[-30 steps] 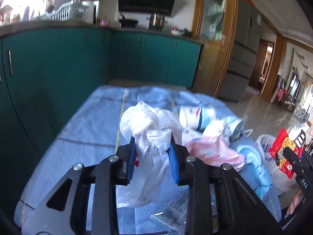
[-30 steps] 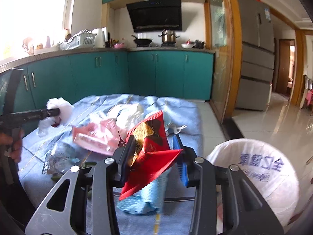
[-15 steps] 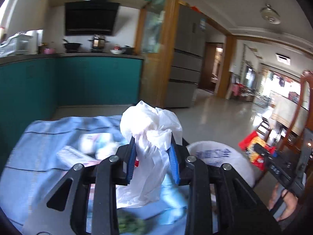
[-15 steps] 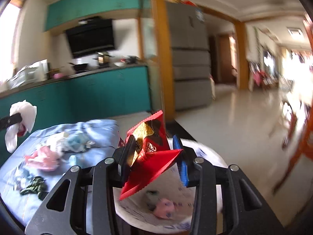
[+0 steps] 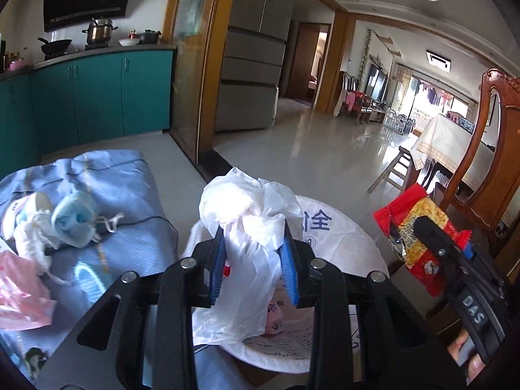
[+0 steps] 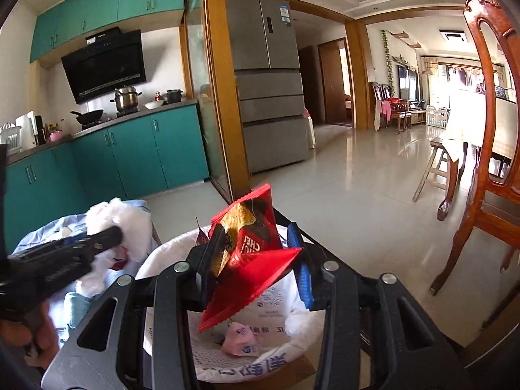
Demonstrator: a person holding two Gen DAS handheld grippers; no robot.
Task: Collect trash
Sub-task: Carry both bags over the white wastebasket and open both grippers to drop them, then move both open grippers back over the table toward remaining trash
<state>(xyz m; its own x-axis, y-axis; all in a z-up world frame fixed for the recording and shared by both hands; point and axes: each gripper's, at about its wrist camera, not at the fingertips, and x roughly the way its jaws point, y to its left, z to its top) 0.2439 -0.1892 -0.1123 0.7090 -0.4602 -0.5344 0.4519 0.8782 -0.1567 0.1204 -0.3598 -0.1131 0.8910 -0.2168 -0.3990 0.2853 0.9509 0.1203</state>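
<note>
While over bin: both loads clamped, neither let go.
Left gripper (image 5: 255, 260): pinching white bag (image 5: 250, 227) between blue pads (image 5: 217, 266); pads pressed into the plastic.
White bag: crumpled; bulk bunched above and ahead of the fingertips, loose tail hanging below the jaws; long axis roughly up-down.
Left pose: tilted downward, fingertips above near rim of bin (image 5: 341, 243); seen side-on from right camera, just left of right gripper.
Right gripper (image 6: 256, 256): pinching red wrapper (image 6: 252, 247); pads clamped on its middle.
Red wrapper: folded, top edge sticking up past the fingertips, pointed corner hanging down-left below the jaws; long axis steeply slanted.
Right pose: tilted downward, directly above bin opening; person's hand (image 6: 39, 334) at lower left, on left gripper's handle.
Bin: white-lined, just below and ahead of both grippers; pink scrap (image 6: 242, 341) inside.
Cloth (image 5: 130, 195): blue, left of left gripper; more trash on it, including pink packet (image 5: 19, 292).
</note>
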